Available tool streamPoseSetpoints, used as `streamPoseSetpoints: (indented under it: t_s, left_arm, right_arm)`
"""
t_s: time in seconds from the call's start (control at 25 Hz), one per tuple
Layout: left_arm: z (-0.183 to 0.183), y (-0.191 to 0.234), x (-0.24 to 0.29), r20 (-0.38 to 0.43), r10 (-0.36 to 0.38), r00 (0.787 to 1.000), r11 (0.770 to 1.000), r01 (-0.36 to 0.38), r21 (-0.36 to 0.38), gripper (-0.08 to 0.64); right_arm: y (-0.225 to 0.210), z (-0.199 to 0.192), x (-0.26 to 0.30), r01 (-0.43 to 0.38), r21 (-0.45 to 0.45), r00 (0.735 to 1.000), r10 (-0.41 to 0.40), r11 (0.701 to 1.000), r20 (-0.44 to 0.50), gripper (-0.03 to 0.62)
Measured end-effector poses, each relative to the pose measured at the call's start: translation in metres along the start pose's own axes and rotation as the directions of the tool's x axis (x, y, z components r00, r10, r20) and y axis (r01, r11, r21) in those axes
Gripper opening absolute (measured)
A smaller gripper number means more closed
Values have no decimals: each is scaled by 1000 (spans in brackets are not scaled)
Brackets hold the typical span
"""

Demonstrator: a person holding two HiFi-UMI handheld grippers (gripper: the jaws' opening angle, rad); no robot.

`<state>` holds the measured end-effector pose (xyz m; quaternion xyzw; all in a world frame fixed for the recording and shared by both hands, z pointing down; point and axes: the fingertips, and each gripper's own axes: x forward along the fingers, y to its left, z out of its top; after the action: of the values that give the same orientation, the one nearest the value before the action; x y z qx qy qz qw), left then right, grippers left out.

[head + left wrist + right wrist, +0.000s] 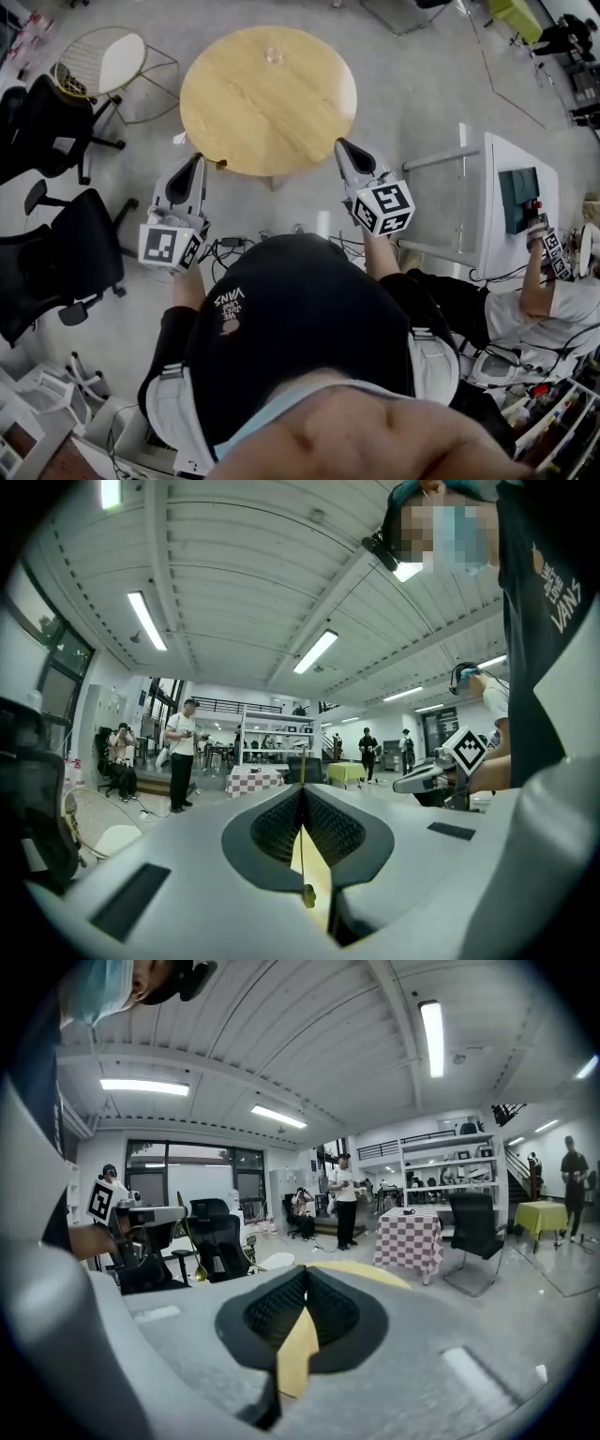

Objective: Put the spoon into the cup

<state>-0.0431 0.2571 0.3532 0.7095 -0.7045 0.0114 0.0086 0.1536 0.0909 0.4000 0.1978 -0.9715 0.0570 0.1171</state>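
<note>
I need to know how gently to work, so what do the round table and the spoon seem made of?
Round table: apparently light wood, matte, faint grain lines. Spoon: probably metal, shiny gold finish, thin handle pinched in the left tool.

The left tool [302,794] has its jaws closed on a thin gold spoon [305,891], handle upright between them
</note>
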Motion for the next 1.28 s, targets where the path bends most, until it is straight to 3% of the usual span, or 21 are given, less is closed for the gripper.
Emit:
streamPoseSetpoints:
  t_s: [0.56, 1.28]
  left_arm:
    - [-27, 5, -19, -32, -26, 999, 999, 25, -22, 9]
    - [-27, 2, 62, -42, -49, 998, 999, 49, 11, 9]
  right_arm:
    - [32, -15, -2, 12, 44, 1000, -13, 999, 9, -2]
    - [-34, -4, 39, -13, 59, 1000, 12, 998, 12, -2]
